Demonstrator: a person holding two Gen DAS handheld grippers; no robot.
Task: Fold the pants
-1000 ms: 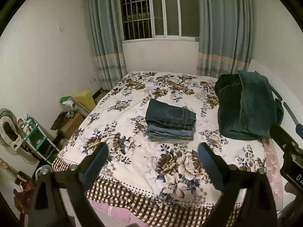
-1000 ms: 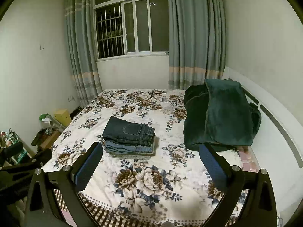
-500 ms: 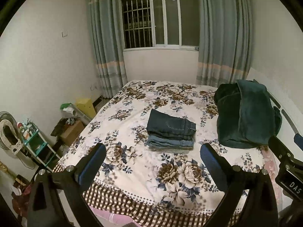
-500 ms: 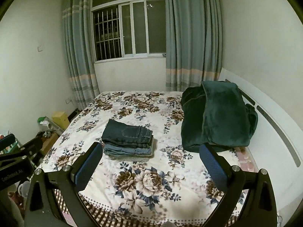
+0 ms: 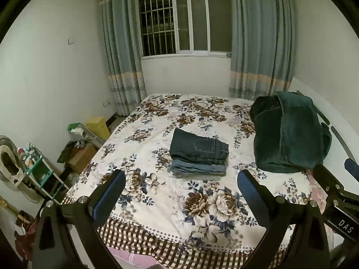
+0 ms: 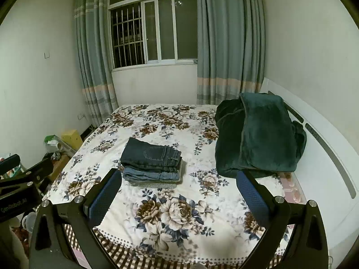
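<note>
While both tools hang in the air at the foot of the bed, neither one holds anything: the left gripper (image 5: pixel 181 186) has its blue-padded fingers spread wide, and the right gripper (image 6: pixel 179 185) is spread just as wide, with only the floral bedspread (image 6: pixel 175 210) showing between the pads. Each gripper also appears at the edge of the other's view, so they sit side by side and well apart from the clothes.

Further up the bed, near its middle, lies a stack of folded pants (image 5: pixel 198 154) (dark denim on top, a lighter blue pair beneath, and what looks like a pale layer at the bottom). The stack is squared and compact, with the top pair's back pocket facing up.

Beyond it, on the right side against the white headboard (image 6: pixel 323 139), a dark green blanket (image 6: pixel 258 134) sits bunched. At the far wall are the window (image 5: pixel 184 22) and striped curtains (image 5: pixel 260 40).

No unfolded pants are visible anywhere on the bed, so the folding looks finished, or nearly so; nothing obvious remains.
</note>
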